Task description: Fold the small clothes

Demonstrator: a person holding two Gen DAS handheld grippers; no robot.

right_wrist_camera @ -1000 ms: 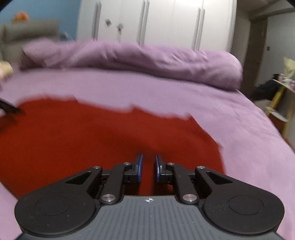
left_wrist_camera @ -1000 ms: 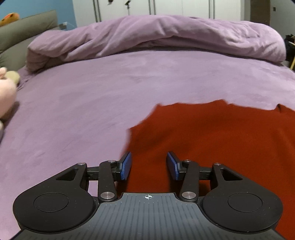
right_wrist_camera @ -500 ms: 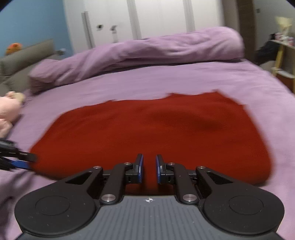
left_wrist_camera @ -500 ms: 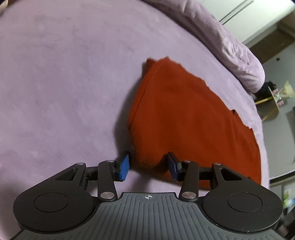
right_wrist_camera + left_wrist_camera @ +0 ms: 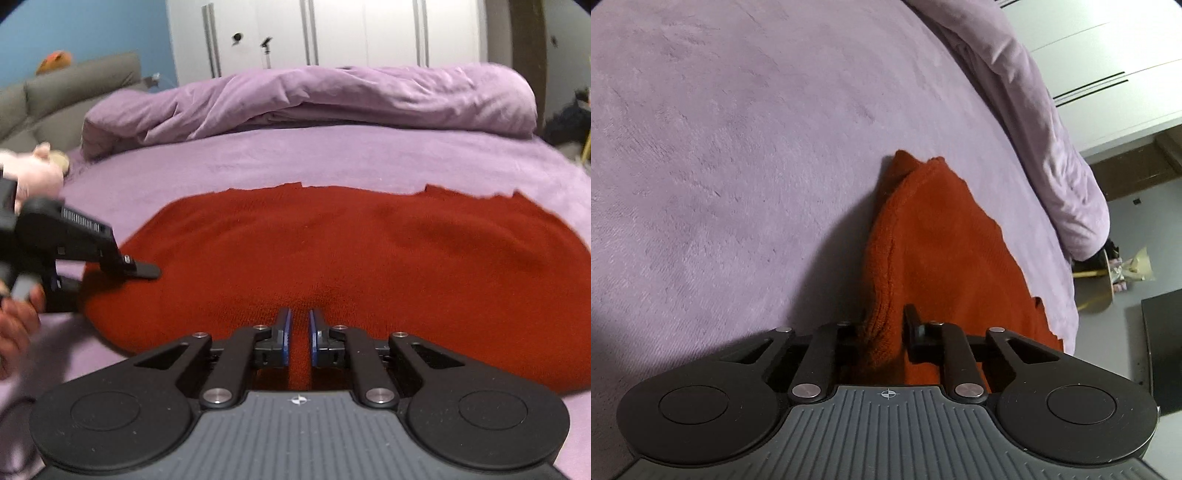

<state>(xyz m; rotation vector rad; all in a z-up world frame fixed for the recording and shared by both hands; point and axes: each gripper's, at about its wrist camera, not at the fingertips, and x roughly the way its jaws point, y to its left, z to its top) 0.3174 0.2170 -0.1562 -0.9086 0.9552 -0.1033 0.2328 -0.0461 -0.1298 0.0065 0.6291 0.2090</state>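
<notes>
A red knit garment [image 5: 351, 251] lies flat and folded on the purple bed. In the left wrist view the garment [image 5: 942, 251] shows edge-on, and my left gripper [image 5: 884, 325] is shut on its thick folded end. In the right wrist view my right gripper [image 5: 298, 341] is shut on the garment's near edge, with red cloth between the blue pads. The left gripper [image 5: 144, 271] also shows there at the garment's left end, held by a hand.
A rolled purple duvet [image 5: 314, 99] lies across the far side of the bed [image 5: 720, 147]. A pink plush toy [image 5: 33, 170] sits at the left by a grey headboard [image 5: 74, 85]. White wardrobes [image 5: 332, 33] stand behind. A small side table [image 5: 1108, 280] is off the bed's right.
My left gripper has swung to the garment's left end, turned sideways and closed on the folded edge. My right gripper has stayed shut on the near edge.
</notes>
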